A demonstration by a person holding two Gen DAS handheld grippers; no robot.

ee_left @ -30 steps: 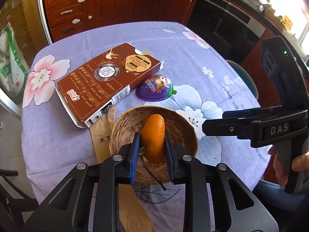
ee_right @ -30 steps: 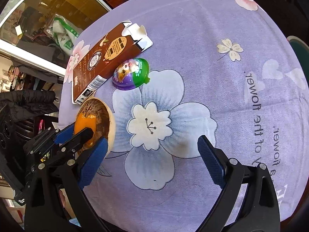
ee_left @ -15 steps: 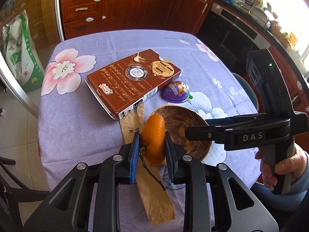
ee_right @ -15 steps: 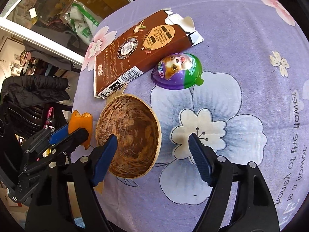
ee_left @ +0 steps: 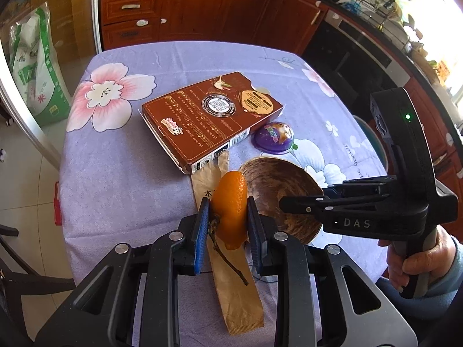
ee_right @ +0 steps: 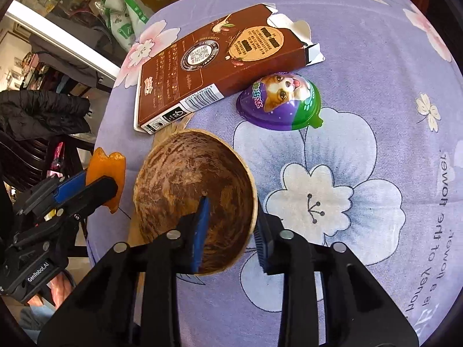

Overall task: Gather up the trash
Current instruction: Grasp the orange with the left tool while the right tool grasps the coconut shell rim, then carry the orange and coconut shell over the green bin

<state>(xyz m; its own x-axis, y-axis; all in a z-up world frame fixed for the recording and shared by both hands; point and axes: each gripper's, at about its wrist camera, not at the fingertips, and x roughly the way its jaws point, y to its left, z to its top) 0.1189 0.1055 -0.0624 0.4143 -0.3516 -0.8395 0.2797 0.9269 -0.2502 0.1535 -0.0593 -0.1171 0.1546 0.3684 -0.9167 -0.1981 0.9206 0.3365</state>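
My left gripper (ee_left: 228,225) is shut on an orange peel (ee_left: 231,199) that has a dry twig hanging from it. It holds the peel above a brown paper sleeve (ee_left: 237,295), just left of the coconut-shell bowl (ee_left: 277,179). In the right wrist view the peel (ee_right: 107,162) hangs left of the bowl (ee_right: 179,179). My right gripper (ee_right: 231,231) straddles the bowl's near right rim. One pad is inside, the other outside, and the jaws are closing on the wall. A brown snack box (ee_right: 202,66) and a purple jelly cup (ee_right: 280,101) lie beyond the bowl.
A lilac flowered cloth (ee_left: 115,188) covers the table, whose left and near edges are close. A dark chair with a black jacket (ee_right: 37,112) stands at the left. Wooden cabinets (ee_left: 173,8) stand behind it. A person's hand (ee_left: 416,257) holds the right gripper's handle.
The right jaws have narrowed from wide open onto the bowl's rim as that gripper moved over the bowl. The left gripper has carried the peel out of the bowl, off to its left.
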